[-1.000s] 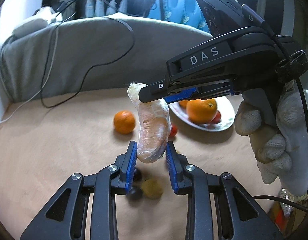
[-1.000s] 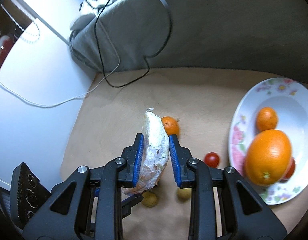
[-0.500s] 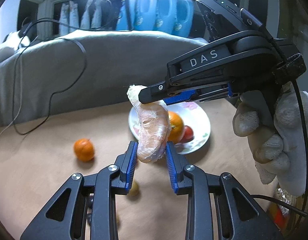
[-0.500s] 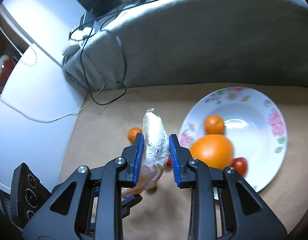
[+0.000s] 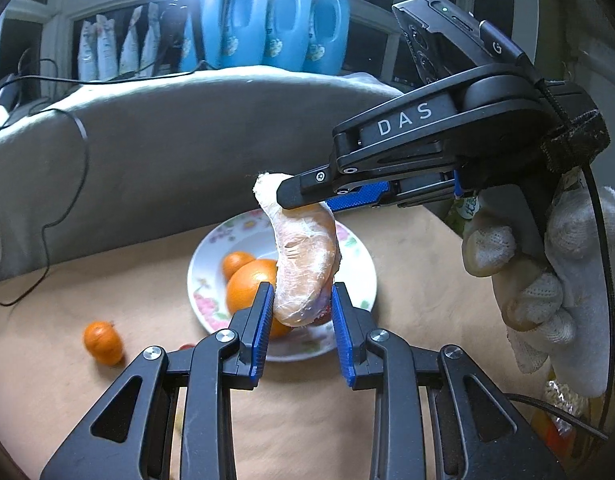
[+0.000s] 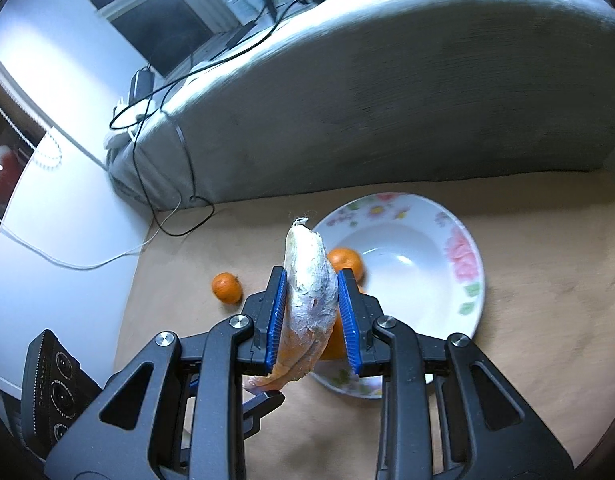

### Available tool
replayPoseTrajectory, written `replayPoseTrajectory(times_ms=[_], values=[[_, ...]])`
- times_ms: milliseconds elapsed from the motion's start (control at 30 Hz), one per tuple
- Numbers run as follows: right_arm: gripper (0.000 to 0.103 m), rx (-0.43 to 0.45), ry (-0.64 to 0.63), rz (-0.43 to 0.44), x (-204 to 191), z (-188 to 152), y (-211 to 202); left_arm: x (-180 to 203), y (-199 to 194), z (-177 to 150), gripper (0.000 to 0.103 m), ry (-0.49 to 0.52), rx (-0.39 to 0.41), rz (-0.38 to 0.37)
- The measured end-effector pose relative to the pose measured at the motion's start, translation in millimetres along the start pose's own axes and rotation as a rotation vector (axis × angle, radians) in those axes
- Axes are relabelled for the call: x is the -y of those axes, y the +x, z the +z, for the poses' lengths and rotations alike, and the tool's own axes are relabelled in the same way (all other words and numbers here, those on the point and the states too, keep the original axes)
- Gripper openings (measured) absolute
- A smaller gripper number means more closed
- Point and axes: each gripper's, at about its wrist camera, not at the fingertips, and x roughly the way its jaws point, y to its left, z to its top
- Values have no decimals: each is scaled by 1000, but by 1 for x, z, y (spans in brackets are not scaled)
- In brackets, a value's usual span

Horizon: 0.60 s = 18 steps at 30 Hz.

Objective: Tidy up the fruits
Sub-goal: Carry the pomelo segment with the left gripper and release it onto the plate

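Note:
A peeled pomelo segment (image 5: 305, 264), pale and orange, hangs in the air over a flowered white plate (image 5: 363, 276). My right gripper (image 6: 312, 312) is shut on the pomelo segment (image 6: 309, 296) near its middle. My left gripper (image 5: 301, 324) has its jaws on either side of the segment's lower end, apparently closed on it. The plate (image 6: 463, 264) holds a large orange (image 5: 249, 284), a small mandarin (image 5: 235, 264) and a red tomato, mostly hidden. A loose mandarin (image 5: 102, 342) lies on the tan cloth, left of the plate, and shows in the right wrist view (image 6: 226, 287).
A grey cushion (image 5: 167, 152) with black cables (image 5: 71, 184) runs along the back. Blue detergent bottles (image 5: 267, 16) stand behind it. A white surface (image 6: 47, 240) borders the cloth on the left. A gloved hand (image 5: 555, 280) holds the right gripper.
Both grippers have carried the pomelo segment to the right, from above the loose fruit to above the plate. The grip on the segment has not changed.

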Motion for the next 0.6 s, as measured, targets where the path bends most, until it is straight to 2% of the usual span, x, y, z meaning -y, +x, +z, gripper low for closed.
replayPoseTrajectory(times_ms=[300,600], values=[[27,21,42,-11,26,9,-4,11,23,14,27,9,-6,-17],[27,32,60,-12,44,16,-4,15,31,15,27,13,-15,-18]])
